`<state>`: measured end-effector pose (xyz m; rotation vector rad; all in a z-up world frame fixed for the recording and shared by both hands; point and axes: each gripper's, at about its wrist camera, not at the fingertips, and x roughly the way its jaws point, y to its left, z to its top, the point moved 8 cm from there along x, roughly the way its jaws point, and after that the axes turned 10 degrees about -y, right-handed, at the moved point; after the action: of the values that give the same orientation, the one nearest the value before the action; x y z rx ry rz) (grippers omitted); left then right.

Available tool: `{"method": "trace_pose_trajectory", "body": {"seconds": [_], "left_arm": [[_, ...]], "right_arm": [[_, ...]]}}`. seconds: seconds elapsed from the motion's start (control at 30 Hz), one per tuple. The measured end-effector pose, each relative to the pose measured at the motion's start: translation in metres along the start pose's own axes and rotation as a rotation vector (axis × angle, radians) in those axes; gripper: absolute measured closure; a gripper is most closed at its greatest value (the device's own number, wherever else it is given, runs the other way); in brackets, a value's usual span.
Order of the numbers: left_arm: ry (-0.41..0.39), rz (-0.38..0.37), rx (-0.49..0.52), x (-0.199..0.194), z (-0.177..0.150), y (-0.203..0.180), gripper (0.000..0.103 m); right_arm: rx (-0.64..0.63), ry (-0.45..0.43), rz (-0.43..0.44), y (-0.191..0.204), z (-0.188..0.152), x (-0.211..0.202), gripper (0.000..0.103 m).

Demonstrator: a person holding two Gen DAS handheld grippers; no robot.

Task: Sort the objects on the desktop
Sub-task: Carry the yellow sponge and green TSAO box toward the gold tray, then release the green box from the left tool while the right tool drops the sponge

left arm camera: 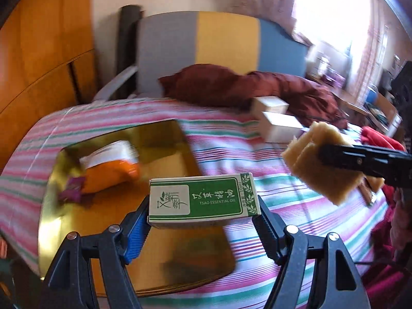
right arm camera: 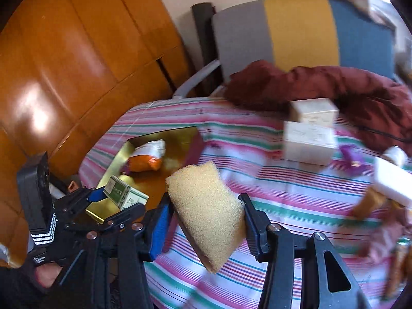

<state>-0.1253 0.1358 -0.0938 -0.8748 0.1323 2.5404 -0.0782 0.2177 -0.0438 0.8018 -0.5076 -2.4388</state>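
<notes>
Left tool (left arm camera: 204, 209) pinches green box (left arm camera: 203, 199) above gold tray (left arm camera: 164, 265). Right tool (right arm camera: 207, 217) pinches sponge (right arm camera: 206, 206) over striped bed (right arm camera: 296, 206). Tray holds an orange packet (left arm camera: 110, 172); white boxes (right arm camera: 309, 141) remain unsorted. Roughly early-to-mid task.

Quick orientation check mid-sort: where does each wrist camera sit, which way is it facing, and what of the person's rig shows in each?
Left wrist: on the left gripper, looking down its fingers at the green box it clamps above the gold tray; the right gripper enters from the right.
Right wrist: on the right gripper, facing the striped cloth, squeezing the sponge; left gripper and gloved hand at lower left.
Shared: box, sponge, tray, orange packet, white boxes, headboard.
</notes>
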Motion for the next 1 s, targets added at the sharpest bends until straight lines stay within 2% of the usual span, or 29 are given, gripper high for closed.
{"method": "trace_pose_trajectory", "body": {"seconds": [0.27, 0.53, 0.6, 0.67, 0.73, 1.0], "left_arm": [[-0.002, 0.157, -0.142, -0.010, -0.016, 0.101, 0.028], [0.006, 0.252, -0.193, -0.008, -0.021, 0.162, 0.027], [0.023, 0.278, -0.192, -0.004, -0.023, 0.172, 0.027], [0.028, 0.300, -0.199, -0.002, -0.023, 0.180, 0.023], [0.018, 0.299, -0.217, -0.004, -0.024, 0.184, 0.017], [-0.025, 0.275, -0.250, -0.012, -0.021, 0.182, 0.014]], "right_arm": [[-0.066, 0.051, 0.075, 0.073, -0.005, 0.049, 0.051], [-0.076, 0.085, 0.107, 0.116, -0.011, 0.092, 0.049], [-0.067, 0.069, 0.109, 0.124, -0.008, 0.100, 0.042], [-0.068, 0.045, 0.125, 0.134, -0.006, 0.105, 0.010], [-0.085, 0.030, 0.124, 0.143, -0.005, 0.107, 0.007], [-0.117, 0.037, 0.095, 0.140, -0.016, 0.100, 0.007]]}}
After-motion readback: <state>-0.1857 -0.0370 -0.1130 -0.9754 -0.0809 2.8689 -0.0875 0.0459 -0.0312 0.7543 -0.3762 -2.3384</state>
